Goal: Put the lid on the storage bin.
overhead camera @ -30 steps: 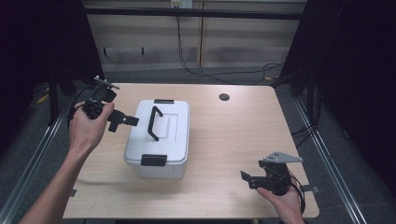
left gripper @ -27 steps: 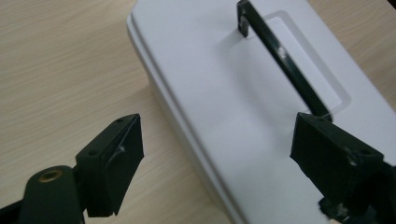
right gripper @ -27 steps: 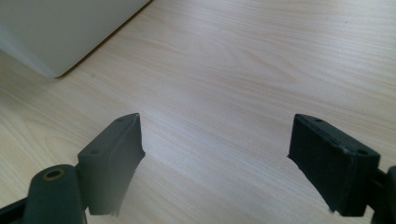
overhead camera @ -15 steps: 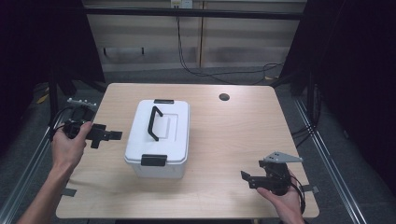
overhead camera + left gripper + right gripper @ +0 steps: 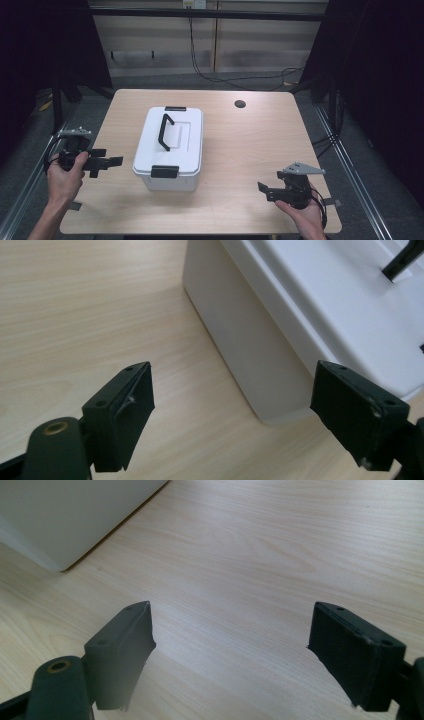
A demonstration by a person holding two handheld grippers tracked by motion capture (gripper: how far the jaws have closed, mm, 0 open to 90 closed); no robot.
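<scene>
Holding your left gripper (image 5: 109,162) off the left side of the white storage box (image 5: 170,150), you've got both jaws spread wide with nothing between them. Ahead of those jaws, in the left gripper view, the box's near corner (image 5: 280,390) sits just beyond the right jaw, not touching it. The box stands upright on the wooden table (image 5: 250,145), lid on, its black handle (image 5: 165,131) lying across the top and 2 black latches at the ends. Your right gripper (image 5: 264,190) hovers low over the table, well apart from the box, its jaws spread just as wide over bare wood. Up and left of its left jaw, the box's edge (image 5: 60,520) shows.
</scene>
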